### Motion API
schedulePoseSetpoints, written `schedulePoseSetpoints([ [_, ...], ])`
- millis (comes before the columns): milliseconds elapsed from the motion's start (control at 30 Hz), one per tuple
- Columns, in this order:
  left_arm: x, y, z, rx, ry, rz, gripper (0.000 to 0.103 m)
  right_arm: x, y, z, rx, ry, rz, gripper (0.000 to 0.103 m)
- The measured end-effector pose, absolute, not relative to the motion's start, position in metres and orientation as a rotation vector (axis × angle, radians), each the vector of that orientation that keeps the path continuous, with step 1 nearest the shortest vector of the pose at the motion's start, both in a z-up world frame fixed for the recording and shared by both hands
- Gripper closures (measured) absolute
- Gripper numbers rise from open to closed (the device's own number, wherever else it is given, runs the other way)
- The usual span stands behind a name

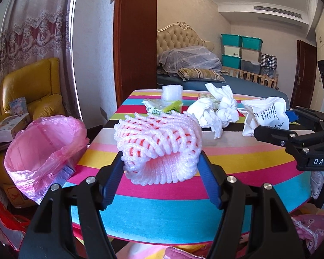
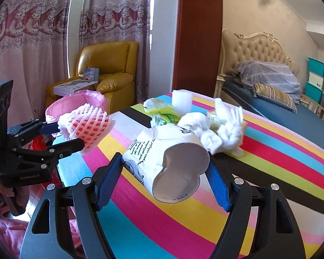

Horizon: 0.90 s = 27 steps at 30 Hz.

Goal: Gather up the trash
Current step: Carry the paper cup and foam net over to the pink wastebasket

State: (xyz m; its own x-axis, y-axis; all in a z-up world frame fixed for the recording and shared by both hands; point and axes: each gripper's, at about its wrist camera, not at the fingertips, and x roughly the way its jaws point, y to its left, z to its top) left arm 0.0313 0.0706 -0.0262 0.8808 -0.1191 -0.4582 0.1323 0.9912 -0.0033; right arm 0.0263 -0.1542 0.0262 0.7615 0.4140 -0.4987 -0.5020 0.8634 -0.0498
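Risk first: we judge bin (image 1: pixel 41 149), pink-lined, beside table (image 1: pixel 248 164) edge, an easy target to miss; soft foam net (image 1: pixel 159 149) could spring free, crushed paper cup (image 2: pixel 168 161) could slip. Left gripper (image 1: pixel 161 170): jaws narrowed onto foam net, holding it above table. Right gripper (image 2: pixel 165 172): jaws pinch paper cup, lifted off stripes. Tissues (image 1: pixel 216 112), wrapper (image 2: pixel 162 112) lie on table, uncollected.

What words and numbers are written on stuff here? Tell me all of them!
"DAS" – on the body of the right tool.
"GenRobot.AI" – on the body of the left tool.
"your colorful" – part of the black script on the crushed paper cup; the rest is too curved to read.
Small print on the cup's bottom rim: too small.
Boxes on the yellow armchair: too blurred.
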Motion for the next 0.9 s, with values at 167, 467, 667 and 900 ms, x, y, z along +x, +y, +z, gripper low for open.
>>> schedulePoseSetpoints([
  [167,0.029,0.088,-0.024,0.021,0.462,-0.078,0.037,0.035,-0.13,0.027,-0.196,0.508,0.556,0.031],
  [467,0.023,0.143,-0.021,-0.034,0.456,0.068,0.037,0.055,-0.069,0.03,-0.226,0.531,0.677,0.031],
  [667,0.022,0.184,-0.017,-0.049,0.459,0.156,0.036,0.074,-0.027,0.033,-0.209,0.542,0.761,0.031],
  [900,0.038,0.236,-0.018,-0.075,0.492,0.225,0.036,0.103,0.037,0.03,-0.211,0.585,0.849,0.031],
])
